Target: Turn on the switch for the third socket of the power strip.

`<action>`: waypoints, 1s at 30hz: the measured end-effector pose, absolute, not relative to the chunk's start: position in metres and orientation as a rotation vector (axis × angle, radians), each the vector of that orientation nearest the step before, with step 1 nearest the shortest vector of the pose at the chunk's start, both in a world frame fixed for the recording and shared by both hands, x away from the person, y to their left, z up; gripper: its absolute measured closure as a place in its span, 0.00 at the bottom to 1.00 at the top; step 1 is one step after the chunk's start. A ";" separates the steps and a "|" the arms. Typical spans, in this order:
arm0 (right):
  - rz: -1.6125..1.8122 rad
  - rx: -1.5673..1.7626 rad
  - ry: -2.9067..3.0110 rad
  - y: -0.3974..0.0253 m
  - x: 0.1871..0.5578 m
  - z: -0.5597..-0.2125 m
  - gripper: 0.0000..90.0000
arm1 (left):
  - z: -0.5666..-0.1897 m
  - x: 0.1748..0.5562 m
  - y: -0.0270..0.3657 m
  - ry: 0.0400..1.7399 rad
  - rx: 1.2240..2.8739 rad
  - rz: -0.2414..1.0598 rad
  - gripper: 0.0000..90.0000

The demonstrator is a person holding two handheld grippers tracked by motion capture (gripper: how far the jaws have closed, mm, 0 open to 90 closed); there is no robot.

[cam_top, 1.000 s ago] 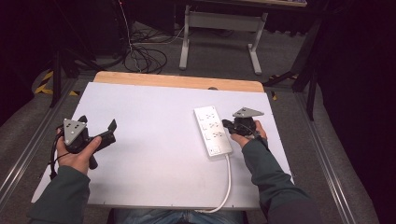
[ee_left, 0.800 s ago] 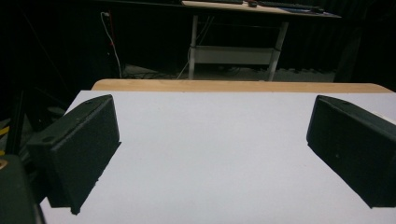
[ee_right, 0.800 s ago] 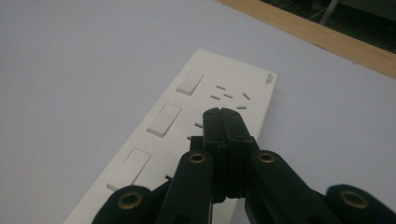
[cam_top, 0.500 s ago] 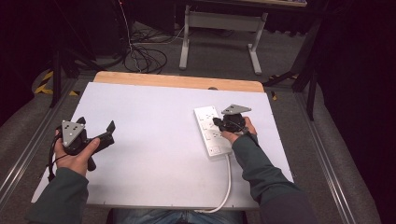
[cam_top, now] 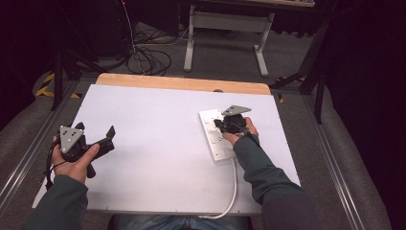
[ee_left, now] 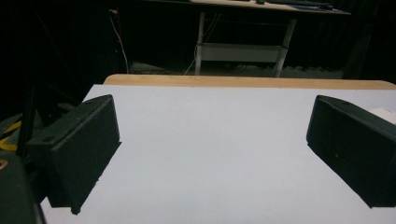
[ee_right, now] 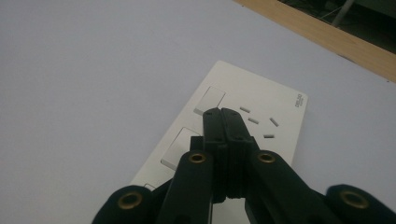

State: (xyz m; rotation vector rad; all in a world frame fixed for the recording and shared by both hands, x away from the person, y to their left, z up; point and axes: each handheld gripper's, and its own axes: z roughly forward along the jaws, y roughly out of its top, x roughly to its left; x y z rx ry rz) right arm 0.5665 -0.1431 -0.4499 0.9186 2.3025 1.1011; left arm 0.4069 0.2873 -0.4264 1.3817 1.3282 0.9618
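Both sleeves (cam_top: 268,175) are dark green, with blue jeans (cam_top: 182,223) at the table's near edge. Each black gripper, left gripper (cam_top: 91,143) and right gripper (cam_top: 225,125), carries a grey three-cornered plate (cam_top: 70,133). Brass-coloured screws (ee_right: 197,157) dot the right one's linkage, and a thin black cable (cam_top: 50,165) trails from the left.

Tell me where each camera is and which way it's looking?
High view: sits above the person's side, looking forward and down at the white table; both forearms, the left gripper and right gripper show.
Left gripper view: rides the left gripper, looking across the table between its wide-open jaws.
Right gripper view: rides the right gripper, looking down at the power strip past its closed jaws.
Shared: the high view and right gripper view both show the power strip.
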 end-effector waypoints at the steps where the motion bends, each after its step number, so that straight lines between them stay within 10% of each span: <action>1: 1.099 0.915 2.306 -0.142 0.567 -0.450 1.00 | -0.426 0.407 0.287 1.329 1.385 0.961 0.04; 30: 1.058 0.895 2.339 -0.117 0.585 -0.457 1.00 | -0.428 0.400 0.291 1.335 1.399 0.966 0.04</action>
